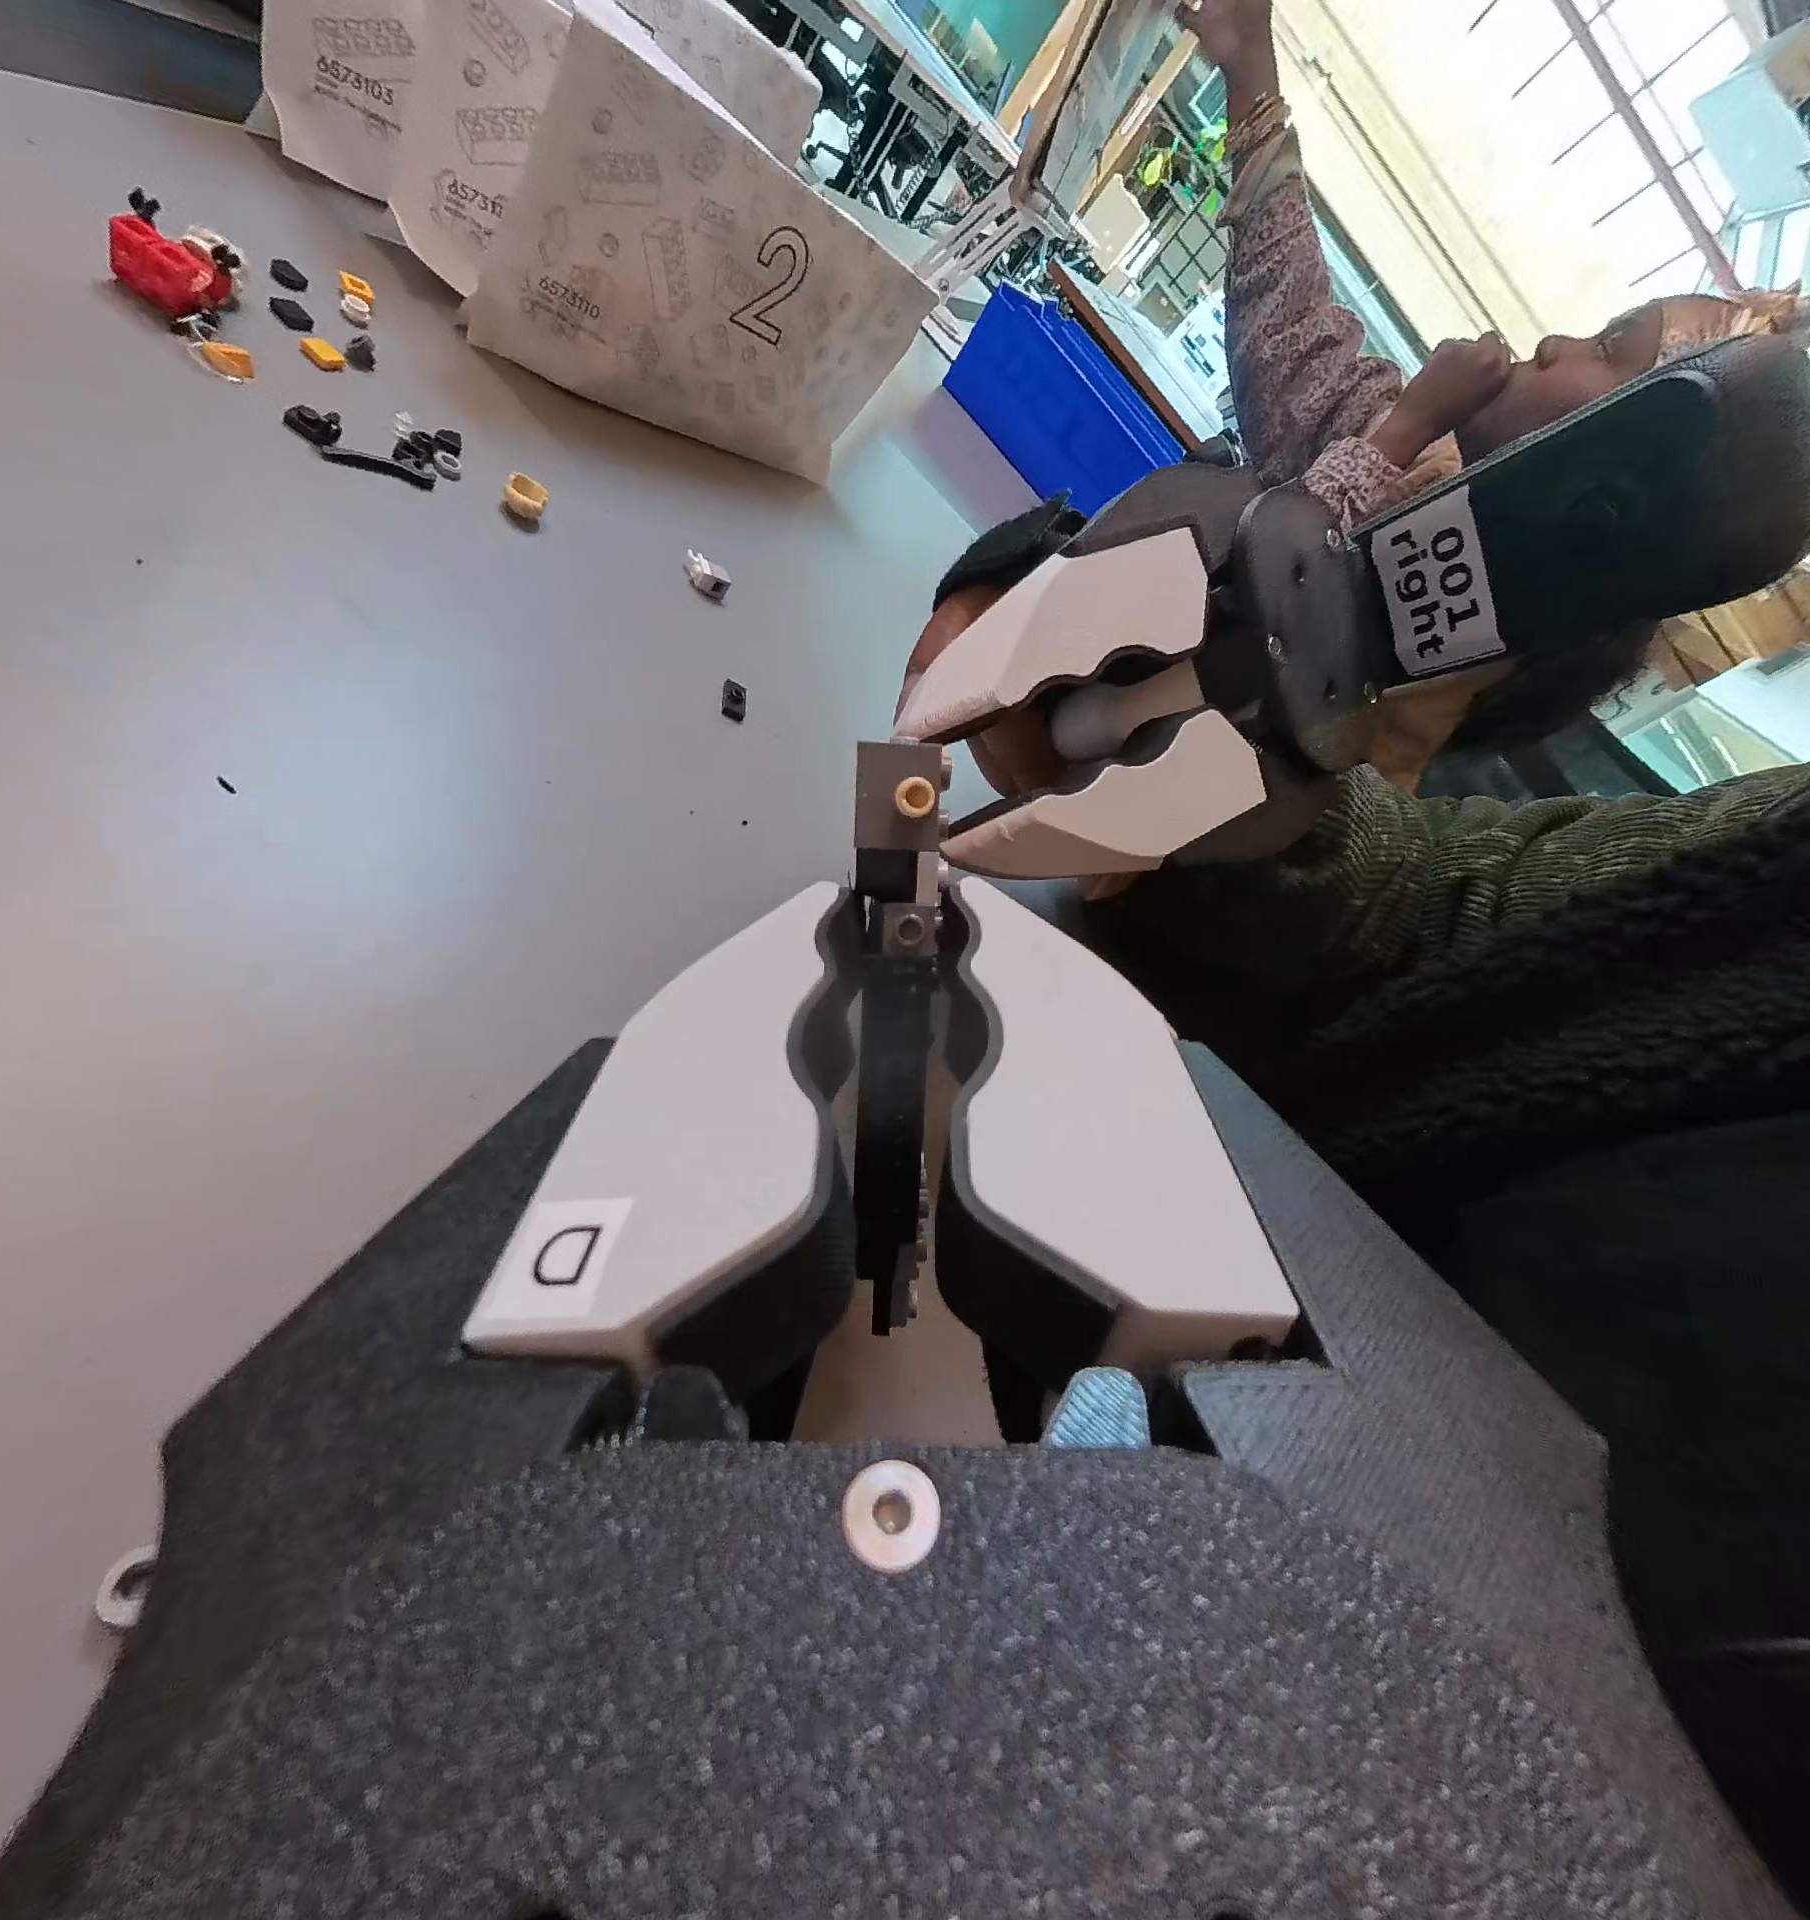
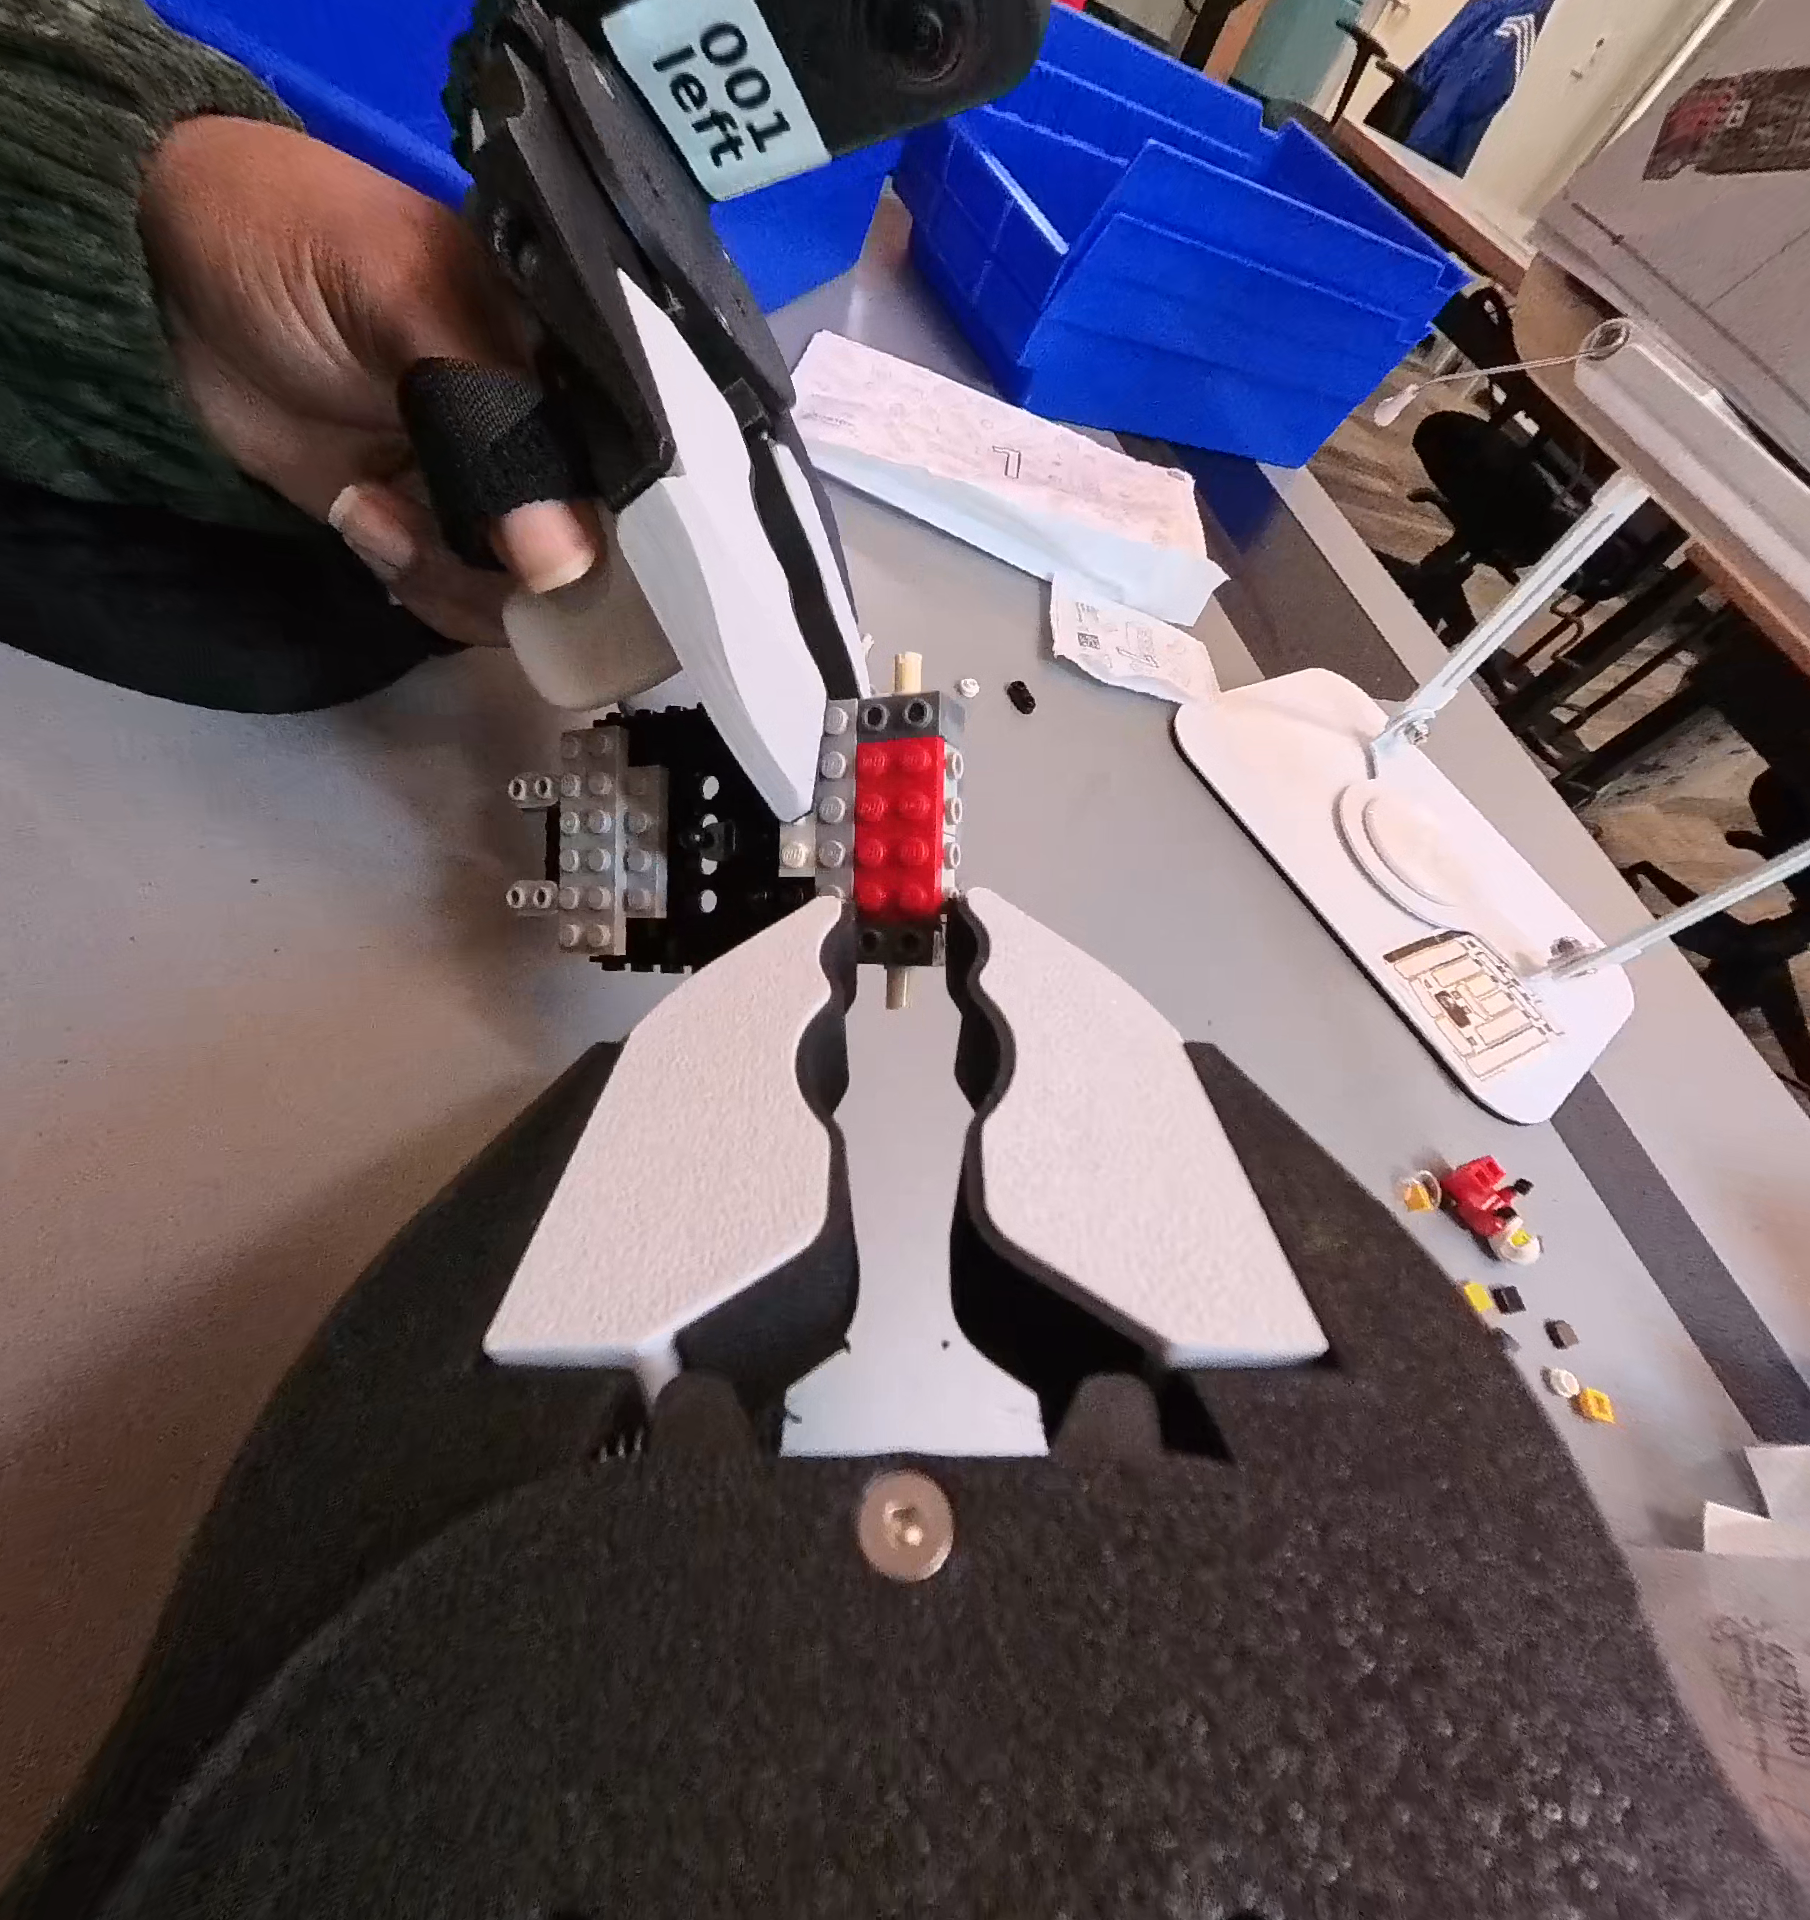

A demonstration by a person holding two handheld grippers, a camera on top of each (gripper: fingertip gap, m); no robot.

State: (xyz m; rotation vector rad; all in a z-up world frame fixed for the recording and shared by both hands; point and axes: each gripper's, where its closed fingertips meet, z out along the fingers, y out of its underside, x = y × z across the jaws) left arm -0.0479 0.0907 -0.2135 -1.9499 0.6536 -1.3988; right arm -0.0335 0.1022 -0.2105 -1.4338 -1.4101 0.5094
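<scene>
Left wrist view: the left gripper (image 1: 899, 904) is clamped on a brick assembly (image 1: 896, 800). Its black plate runs deep between the two pads, and a grey block with a tan pin in its side stands out past the fingertips. The whole assembly is held up off the grey table (image 1: 361, 831).

The right gripper (image 1: 937, 787) meets the studded side of that block with its jaws apart. One tip touches the block's top corner and the other sits just beside the lower studs. From the right wrist view the right gripper (image 2: 901, 914) straddles the dark end of the assembly below the red brick (image 2: 896, 821), with a tan axle (image 2: 903, 982) poking between the fingers. The pads do not look pressed on it.

My judgement is that the deep left-hand hold is the steadying one. Work on the block goes best squarely along the studs, so nothing levers the plate out of the pads.

Loose small pieces (image 1: 309, 343) and paper bags (image 1: 693, 291) lie well beyond the assembly. Blue bins (image 2: 1192, 260) stand far behind it.
</scene>
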